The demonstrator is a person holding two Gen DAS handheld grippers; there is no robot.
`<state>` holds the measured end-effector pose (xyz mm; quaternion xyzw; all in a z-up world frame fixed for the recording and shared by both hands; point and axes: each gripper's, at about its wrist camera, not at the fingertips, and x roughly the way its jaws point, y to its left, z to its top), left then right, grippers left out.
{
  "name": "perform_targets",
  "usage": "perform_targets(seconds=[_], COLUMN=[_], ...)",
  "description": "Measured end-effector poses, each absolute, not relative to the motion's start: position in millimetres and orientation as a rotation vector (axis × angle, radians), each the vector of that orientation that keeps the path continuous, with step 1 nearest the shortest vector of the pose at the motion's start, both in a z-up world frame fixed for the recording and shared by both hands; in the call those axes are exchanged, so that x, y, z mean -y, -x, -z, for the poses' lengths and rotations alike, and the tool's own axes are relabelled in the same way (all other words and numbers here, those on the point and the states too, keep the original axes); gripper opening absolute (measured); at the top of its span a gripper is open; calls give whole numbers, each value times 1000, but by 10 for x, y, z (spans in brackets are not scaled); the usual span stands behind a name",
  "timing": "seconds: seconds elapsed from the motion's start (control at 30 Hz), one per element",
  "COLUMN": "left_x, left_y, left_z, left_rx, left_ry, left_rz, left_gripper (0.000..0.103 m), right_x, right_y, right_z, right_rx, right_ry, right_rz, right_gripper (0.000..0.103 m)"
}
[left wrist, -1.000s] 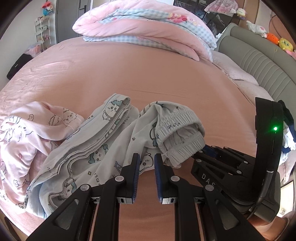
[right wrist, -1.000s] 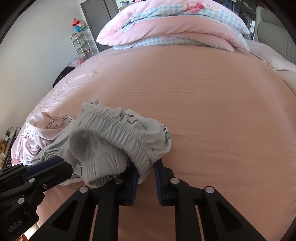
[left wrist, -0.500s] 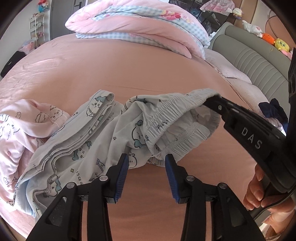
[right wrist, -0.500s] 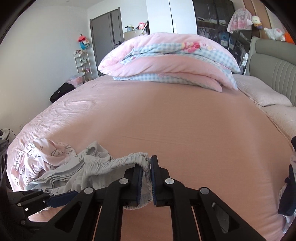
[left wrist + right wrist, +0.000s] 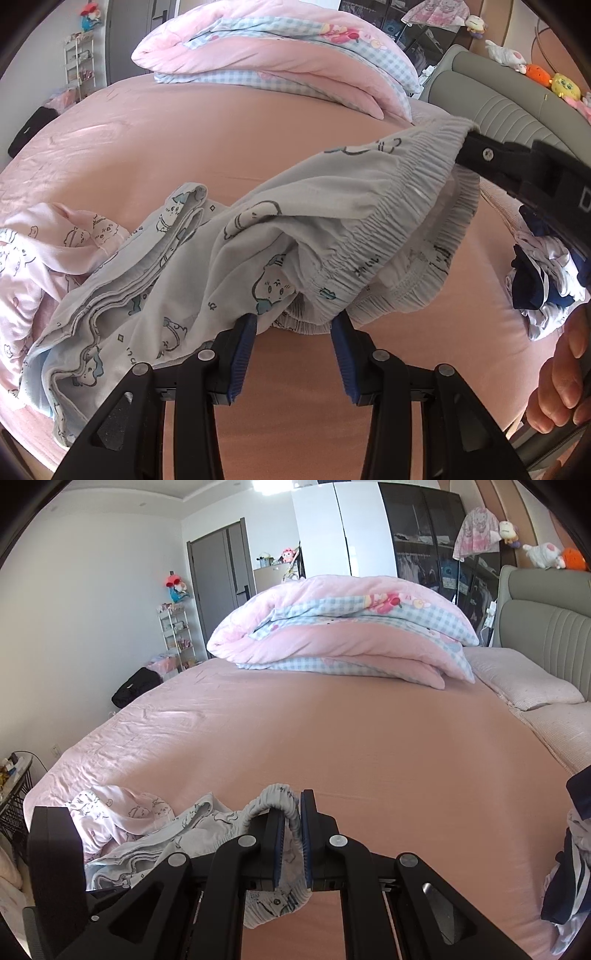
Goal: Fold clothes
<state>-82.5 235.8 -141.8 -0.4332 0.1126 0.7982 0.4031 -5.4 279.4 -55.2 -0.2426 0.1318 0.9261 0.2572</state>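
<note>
Pale grey printed pants (image 5: 280,258) lie partly on the pink bed (image 5: 240,140). My right gripper (image 5: 291,808) is shut on their elastic waistband (image 5: 275,797) and holds it lifted above the bed; it shows at upper right in the left wrist view (image 5: 491,155). My left gripper (image 5: 293,332) is open, its blue pads either side of the hanging lower waistband edge, not clamping it. The pant legs (image 5: 147,853) trail down to the left.
A pink printed garment (image 5: 44,243) lies bunched left of the pants. A navy and white garment (image 5: 543,284) lies at the right bed edge. A folded pink and checked duvet (image 5: 343,631) sits at the far side. Grey headboard (image 5: 546,627) at right.
My right gripper has lifted the waistband up and to the right, stretching the pants off the bed. My left gripper has opened from shut and moved up to the hanging waistband.
</note>
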Motion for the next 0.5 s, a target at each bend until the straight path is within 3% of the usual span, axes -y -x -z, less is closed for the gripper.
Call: perform_targets(seconds=[0.5], left_x=[-2316], left_y=[481], left_z=[1336], left_rx=[-277], left_ry=[928], left_rz=[-1999], left_gripper=[38], right_x=[-2634], right_y=[54], right_z=[-309], right_rx=[-441], right_ry=[540], right_rz=[-2719], right_gripper=[6])
